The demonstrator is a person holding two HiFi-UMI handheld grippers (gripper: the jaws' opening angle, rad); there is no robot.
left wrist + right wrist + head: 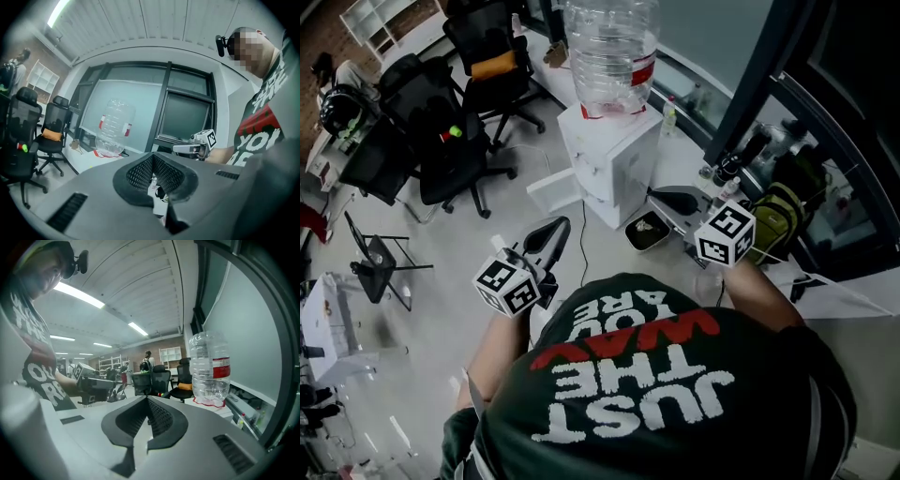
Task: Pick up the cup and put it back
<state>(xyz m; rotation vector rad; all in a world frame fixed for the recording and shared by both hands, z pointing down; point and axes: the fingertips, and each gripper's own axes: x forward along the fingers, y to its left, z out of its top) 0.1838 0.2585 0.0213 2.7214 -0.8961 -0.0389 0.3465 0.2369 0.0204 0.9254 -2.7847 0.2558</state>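
Left tool (555, 230) jaws were together, nothing between them; right tool (661, 197) looked the same. Both were held near the white water dispenser (614, 164). Cup could not be made out in any view.

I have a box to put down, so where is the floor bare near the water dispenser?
Bare floor lies between the office chairs and the water dispenser. Right of it, around the olive bag, is crowded.

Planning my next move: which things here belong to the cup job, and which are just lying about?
Job: left gripper, right gripper, both shut and empty; no cup visible.
Lying about: water dispenser, its bottle, office chairs, small bottle.
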